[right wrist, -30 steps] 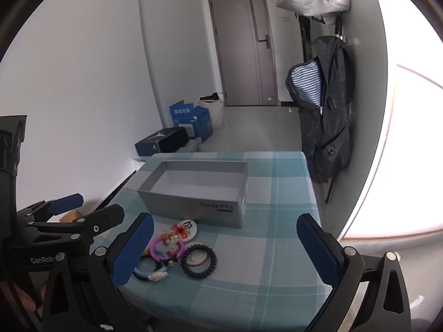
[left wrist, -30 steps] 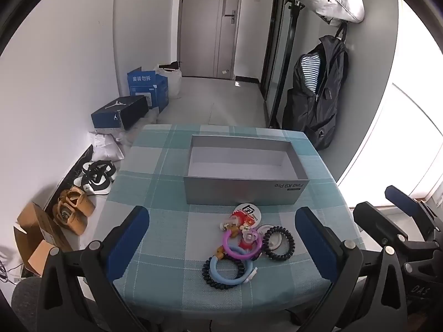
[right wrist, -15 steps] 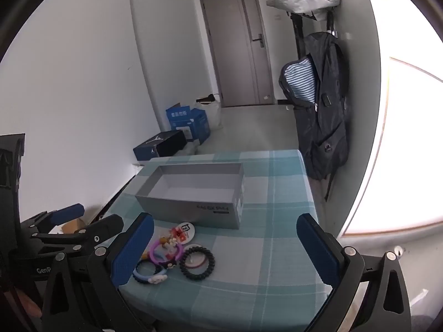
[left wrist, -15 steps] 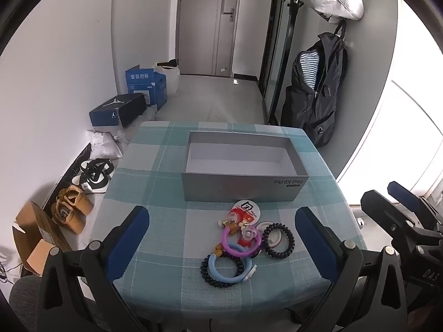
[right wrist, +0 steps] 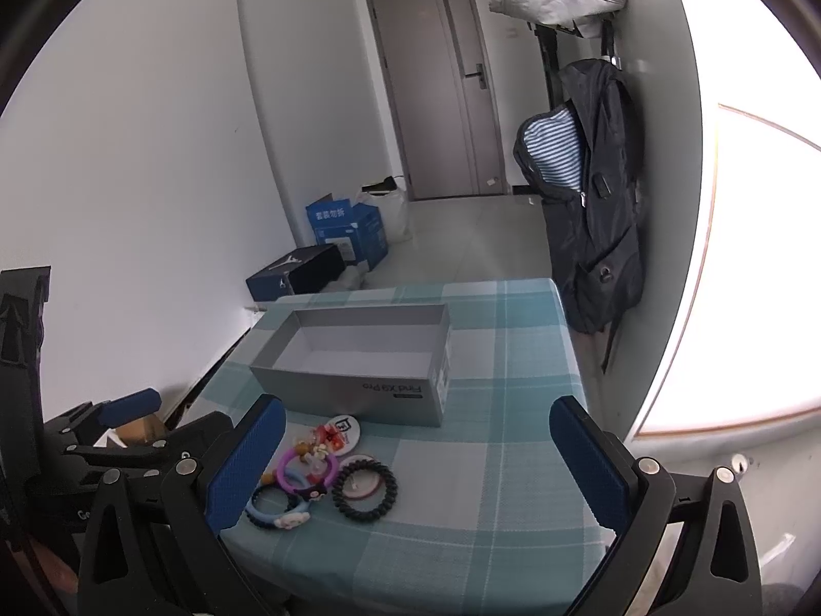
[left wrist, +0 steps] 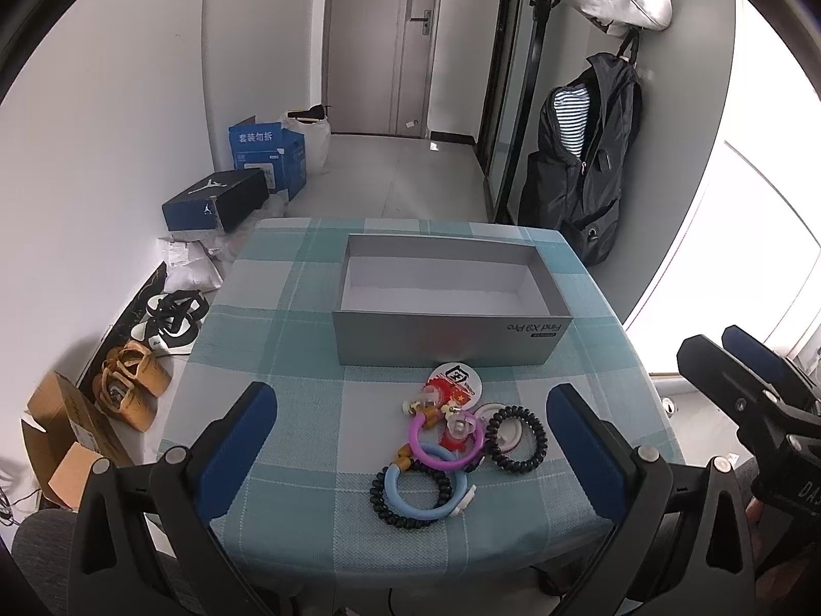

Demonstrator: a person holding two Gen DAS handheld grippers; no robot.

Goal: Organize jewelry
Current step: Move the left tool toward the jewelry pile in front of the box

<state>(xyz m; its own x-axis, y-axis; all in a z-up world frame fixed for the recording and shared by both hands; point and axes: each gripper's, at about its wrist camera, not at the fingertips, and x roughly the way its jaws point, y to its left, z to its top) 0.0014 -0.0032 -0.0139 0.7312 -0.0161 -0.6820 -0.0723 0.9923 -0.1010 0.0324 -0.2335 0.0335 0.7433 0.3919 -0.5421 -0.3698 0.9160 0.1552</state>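
Note:
An open grey box stands mid-table, empty inside; the right wrist view shows the box too. In front of it lies a small pile of jewelry: a purple bracelet, a light blue bracelet on a black coil band, a black coil hair tie, a round white badge and a red charm. The same pile lies beside my right gripper's left finger. My left gripper hovers open above the near table edge, holding nothing. My right gripper is open and empty too, to the right of the pile.
The table wears a teal plaid cloth. On the floor to the left are shoes and cardboard boxes. Blue boxes sit by the wall. A black backpack hangs on a rack at the right.
Both grippers have drifted slightly back from the table, so box and pile sit a little lower in the right view. Nothing on the table has moved; both stay open.

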